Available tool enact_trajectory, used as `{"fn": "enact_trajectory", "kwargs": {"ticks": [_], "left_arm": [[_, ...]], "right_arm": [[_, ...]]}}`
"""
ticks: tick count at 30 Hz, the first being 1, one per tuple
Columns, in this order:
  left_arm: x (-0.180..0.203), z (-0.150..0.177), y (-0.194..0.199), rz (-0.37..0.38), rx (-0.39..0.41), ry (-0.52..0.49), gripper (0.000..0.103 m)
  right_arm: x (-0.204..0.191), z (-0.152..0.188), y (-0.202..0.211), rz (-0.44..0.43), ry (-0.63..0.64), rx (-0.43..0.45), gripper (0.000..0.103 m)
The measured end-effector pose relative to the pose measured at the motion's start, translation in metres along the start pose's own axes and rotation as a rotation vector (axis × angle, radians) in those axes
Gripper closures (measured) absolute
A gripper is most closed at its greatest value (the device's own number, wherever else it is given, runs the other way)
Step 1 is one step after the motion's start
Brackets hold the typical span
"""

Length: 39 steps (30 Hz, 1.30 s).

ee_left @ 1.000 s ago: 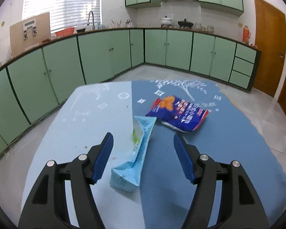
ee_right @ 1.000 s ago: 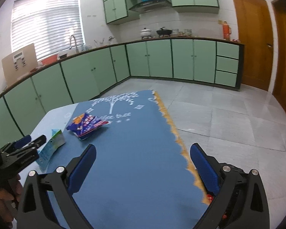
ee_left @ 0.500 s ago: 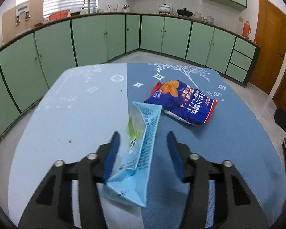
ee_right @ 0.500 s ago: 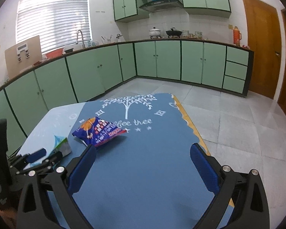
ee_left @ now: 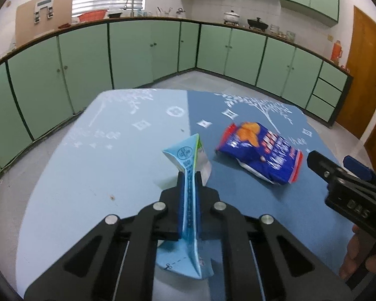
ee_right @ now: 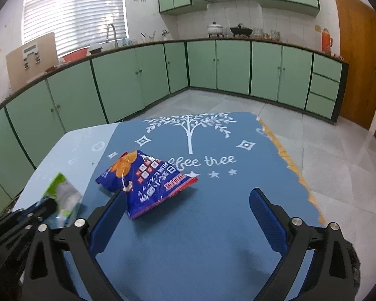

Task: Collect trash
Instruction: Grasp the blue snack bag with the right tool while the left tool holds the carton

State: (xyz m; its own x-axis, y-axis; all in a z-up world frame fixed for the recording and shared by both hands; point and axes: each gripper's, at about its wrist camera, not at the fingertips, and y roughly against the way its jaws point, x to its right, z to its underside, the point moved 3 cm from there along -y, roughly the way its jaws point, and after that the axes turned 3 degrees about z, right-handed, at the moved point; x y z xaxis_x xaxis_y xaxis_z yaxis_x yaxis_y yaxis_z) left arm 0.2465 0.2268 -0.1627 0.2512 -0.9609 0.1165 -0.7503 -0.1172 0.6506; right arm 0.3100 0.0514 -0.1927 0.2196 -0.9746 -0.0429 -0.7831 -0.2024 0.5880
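A flattened light-blue drink carton [ee_left: 186,155] stands on edge between the pads of my left gripper [ee_left: 189,175]. Its jaws are closing and the pads press on the carton's lower part. A crumpled blue and red snack bag [ee_left: 260,153] lies to its right on the dark blue cloth. In the right wrist view the snack bag [ee_right: 148,183] lies just ahead of my right gripper [ee_right: 188,195], near its left finger. That gripper is open wide and holds nothing. The carton [ee_right: 62,195] and the left gripper [ee_right: 45,205] show at the lower left there.
The table wears a cloth, light blue [ee_left: 100,163] on the left and dark blue [ee_right: 213,225] on the right, with an orange fringe [ee_right: 290,168] along the right edge. Green cabinets [ee_right: 233,67] line the walls beyond a tiled floor. A hand [ee_left: 358,258] grips the right tool.
The left jaws have shut on the carton, which now stands on edge. The right gripper has moved in toward the snack bag, which looks larger and closer.
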Motion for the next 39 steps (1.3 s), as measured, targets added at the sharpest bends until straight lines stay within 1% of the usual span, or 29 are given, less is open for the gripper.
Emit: {"fn": "enact_trajectory", "kwargs": {"ticks": [3, 10, 11, 14, 17, 19, 20, 21, 22, 25, 26, 27, 28, 35, 39], "left_arm": [[-0.006, -0.009, -0.004, -0.017, 0.008, 0.02, 0.097], [-0.007, -0.018, -0.018, -0.033, 0.018, 0.02, 0.097], [-0.008, -0.018, -0.02, -0.033, 0.017, 0.021, 0.097], [-0.01, -0.018, -0.024, -0.033, 0.015, 0.023, 0.097], [-0.012, -0.018, -0.026, -0.03, 0.011, 0.03, 0.097], [-0.012, -0.018, -0.026, -0.029, 0.012, 0.031, 0.097], [-0.012, -0.018, -0.027, -0.029, 0.012, 0.03, 0.097], [-0.011, -0.019, -0.027, -0.029, 0.012, 0.029, 0.097], [-0.011, -0.018, -0.027, -0.029, 0.011, 0.029, 0.097], [-0.011, -0.018, -0.027, -0.03, 0.012, 0.027, 0.097], [-0.012, -0.019, -0.027, -0.031, 0.012, 0.027, 0.097], [-0.012, -0.019, -0.027, -0.031, 0.012, 0.027, 0.097], [-0.011, -0.019, -0.027, -0.031, 0.012, 0.027, 0.097], [-0.009, -0.019, -0.023, -0.022, 0.017, 0.022, 0.097], [-0.003, -0.02, -0.014, -0.006, 0.032, 0.016, 0.097]], "right_arm": [[-0.005, -0.006, -0.018, 0.017, 0.005, -0.016, 0.007], [-0.008, -0.016, -0.05, 0.067, -0.004, -0.071, 0.007], [-0.008, -0.016, -0.055, 0.072, -0.005, -0.089, 0.008], [-0.01, -0.015, -0.064, 0.077, 0.005, -0.132, 0.014], [-0.012, -0.013, -0.073, 0.077, 0.016, -0.177, 0.025], [-0.015, -0.011, -0.077, 0.05, 0.023, -0.199, 0.045], [-0.017, -0.01, -0.078, 0.037, 0.028, -0.205, 0.049], [-0.019, -0.01, -0.078, 0.033, 0.039, -0.205, 0.055], [-0.021, -0.01, -0.077, 0.033, 0.046, -0.2, 0.066], [-0.025, -0.009, -0.074, 0.009, 0.065, -0.189, 0.083], [-0.027, -0.009, -0.072, -0.005, 0.07, -0.181, 0.085], [-0.028, -0.01, -0.07, -0.011, 0.071, -0.173, 0.089], [-0.028, -0.01, -0.067, -0.019, 0.072, -0.16, 0.101], [-0.022, -0.012, -0.047, -0.057, 0.043, -0.114, 0.101], [-0.012, -0.018, -0.025, -0.059, 0.024, -0.068, 0.101]]}}
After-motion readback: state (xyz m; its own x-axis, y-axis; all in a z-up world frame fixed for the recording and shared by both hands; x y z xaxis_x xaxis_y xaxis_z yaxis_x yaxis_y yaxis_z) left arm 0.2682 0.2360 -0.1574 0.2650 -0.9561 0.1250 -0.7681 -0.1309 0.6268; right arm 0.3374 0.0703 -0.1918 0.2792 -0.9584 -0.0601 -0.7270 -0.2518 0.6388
